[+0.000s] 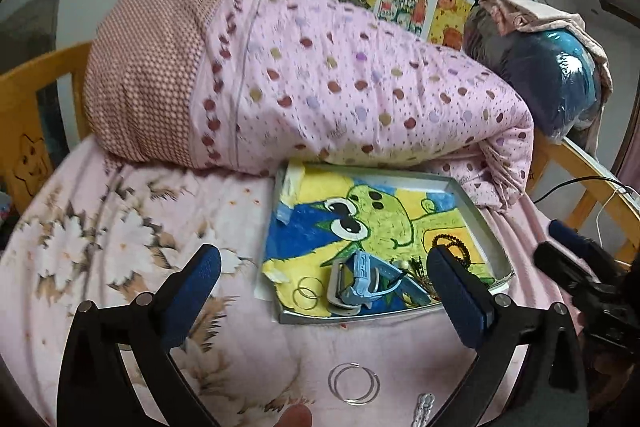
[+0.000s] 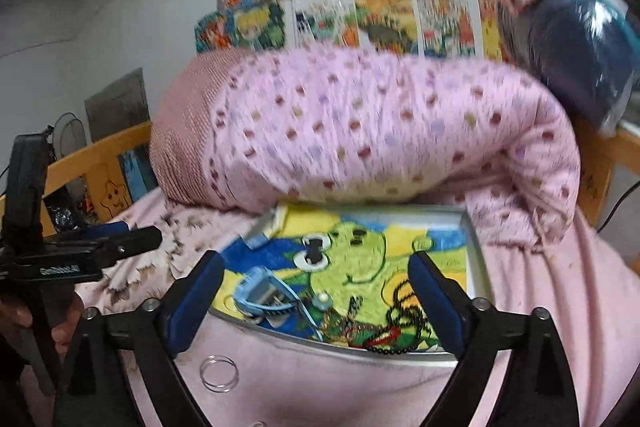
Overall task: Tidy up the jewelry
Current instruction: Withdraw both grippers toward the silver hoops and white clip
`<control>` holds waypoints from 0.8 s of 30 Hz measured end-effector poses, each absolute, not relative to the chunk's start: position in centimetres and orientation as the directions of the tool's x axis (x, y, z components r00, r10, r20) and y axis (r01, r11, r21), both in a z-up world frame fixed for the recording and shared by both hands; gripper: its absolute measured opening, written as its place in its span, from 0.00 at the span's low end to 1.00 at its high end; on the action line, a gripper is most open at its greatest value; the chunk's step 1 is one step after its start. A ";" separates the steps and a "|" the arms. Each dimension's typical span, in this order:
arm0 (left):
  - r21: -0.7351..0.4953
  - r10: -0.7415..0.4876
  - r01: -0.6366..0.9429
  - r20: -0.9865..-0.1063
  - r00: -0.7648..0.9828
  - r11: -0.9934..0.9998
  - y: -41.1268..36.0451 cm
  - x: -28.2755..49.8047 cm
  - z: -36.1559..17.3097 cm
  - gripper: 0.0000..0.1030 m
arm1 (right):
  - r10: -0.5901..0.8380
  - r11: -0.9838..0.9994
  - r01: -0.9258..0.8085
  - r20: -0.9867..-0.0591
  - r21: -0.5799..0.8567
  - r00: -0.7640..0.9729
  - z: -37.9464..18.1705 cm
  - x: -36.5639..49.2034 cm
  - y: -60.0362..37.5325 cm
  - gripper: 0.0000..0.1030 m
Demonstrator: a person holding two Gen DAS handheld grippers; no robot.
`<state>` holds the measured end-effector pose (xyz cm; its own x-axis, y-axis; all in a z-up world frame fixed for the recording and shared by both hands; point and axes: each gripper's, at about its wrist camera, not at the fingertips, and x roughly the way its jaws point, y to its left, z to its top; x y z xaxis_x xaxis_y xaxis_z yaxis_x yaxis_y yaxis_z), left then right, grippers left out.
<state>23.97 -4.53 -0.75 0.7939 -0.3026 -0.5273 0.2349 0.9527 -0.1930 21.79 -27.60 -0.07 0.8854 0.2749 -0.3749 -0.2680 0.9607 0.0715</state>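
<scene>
a bed (image 1: 120, 267) in a pink floral sheet fills both views, with a rolled dotted quilt (image 1: 340, 87) across its far side, its right end folding down beside the tray's far right corner. touching the quilt's near edge lies a shallow grey tray (image 1: 472, 203) lined with a frog drawing; the quilt hides the tray's far rim.

the left gripper (image 1: 324, 291) hangs over the tray's near end, jaws wide open and holding nothing. the right gripper (image 2: 316, 295) is likewise spread open and empty above the tray's near rim; its view is smeared with blur.

in the tray, a light blue watch (image 1: 360, 279) lies near the front edge, partly cut by the left jaw in the right wrist view. a black bead string (image 1: 452, 247) sits to its right, half hidden behind a blue pad. 2 thin rings (image 1: 306, 293) lie left of the watch, with what may be a pearl pin (image 1: 406, 264) to its right, too small to tell.

on the sheet in front of the tray lie 2 overlapping silver hoops (image 1: 354, 383), and a silver clip (image 1: 423, 407), cut off by the frame edge.
</scene>
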 end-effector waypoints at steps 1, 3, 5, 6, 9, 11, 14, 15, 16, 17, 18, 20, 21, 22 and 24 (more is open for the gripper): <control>-0.188 -0.298 0.233 -0.522 0.799 0.954 -4.4 23.6 -0.5 0.98 | 0.275 0.961 -0.269 -0.354 0.065 0.894 0.3 21.0 -27.4 0.96; -0.181 -0.294 0.233 -0.513 0.807 0.956 -4.1 22.8 -0.2 0.98 | 0.272 0.962 -0.269 -0.329 0.058 0.904 0.8 20.1 -27.3 1.00; -0.178 -0.295 0.237 -0.501 0.814 0.955 -3.7 21.9 0.2 0.98 | 0.273 0.961 -0.271 -0.312 0.052 0.910 1.1 19.0 -27.0 1.00; -0.178 -0.296 0.238 -0.495 0.817 0.955 -3.5 21.5 0.3 0.98 | 0.273 0.961 -0.273 -0.308 0.046 0.911 1.1 18.5 -26.9 1.00; -0.168 -0.287 0.234 -0.487 0.825 0.958 -3.0 20.2 0.6 0.98 | 0.276 0.959 -0.282 -0.303 0.024 0.912 0.9 17.1 -26.5 1.00; -0.156 -0.275 0.228 -0.483 0.831 0.961 -2.7 19.4 0.7 0.98 | 0.280 0.957 -0.289 -0.306 0.014 0.910 0.6 16.4 -26.3 1.00; -0.132 -0.253 0.216 -0.484 0.838 0.967 -2.4 18.2 0.6 0.98 | 0.276 0.957 -0.292 -0.309 -0.003 0.910 0.0 15.5 -26.3 1.00; -0.124 -0.249 0.216 -0.485 0.839 0.969 -2.3 17.9 0.4 0.98 | 0.274 0.957 -0.291 -0.308 -0.008 0.911 -0.1 15.2 -26.4 1.00; -0.111 -0.242 0.215 -0.486 0.840 0.970 -2.3 17.5 0.3 0.98 | 0.272 0.957 -0.290 -0.310 -0.012 0.911 -0.3 14.9 -26.4 1.00; -0.097 -0.233 0.213 -0.488 0.841 0.972 -2.3 17.0 0.1 0.98 | 0.269 0.958 -0.287 -0.313 -0.013 0.911 -0.5 14.7 -26.4 1.00; -0.087 -0.226 0.211 -0.490 0.842 0.974 -2.2 16.7 -0.1 0.98 | 0.265 0.959 -0.283 -0.314 -0.013 0.912 -0.6 14.4 -26.5 1.00; -0.074 -0.216 0.207 -0.495 0.841 0.976 -2.2 16.0 -0.5 0.98 | 0.264 0.960 -0.280 -0.317 -0.006 0.911 -0.9 13.9 -26.5 1.00; -0.070 -0.213 0.206 -0.497 0.842 0.976 -2.1 15.7 -0.7 0.98 | 0.262 0.961 -0.278 -0.320 -0.005 0.910 -1.0 13.8 -26.5 1.00; -0.066 -0.209 0.204 -0.497 0.842 0.977 -2.1 15.3 -0.9 0.98 | 0.260 0.961 -0.276 -0.325 -0.003 0.909 -1.2 13.6 -26.4 1.00; -0.057 -0.202 0.201 -0.501 0.841 0.978 -2.0 14.8 -1.4 0.98 | 0.261 0.961 -0.276 -0.334 0.003 0.906 -1.6 13.1 -26.4 1.00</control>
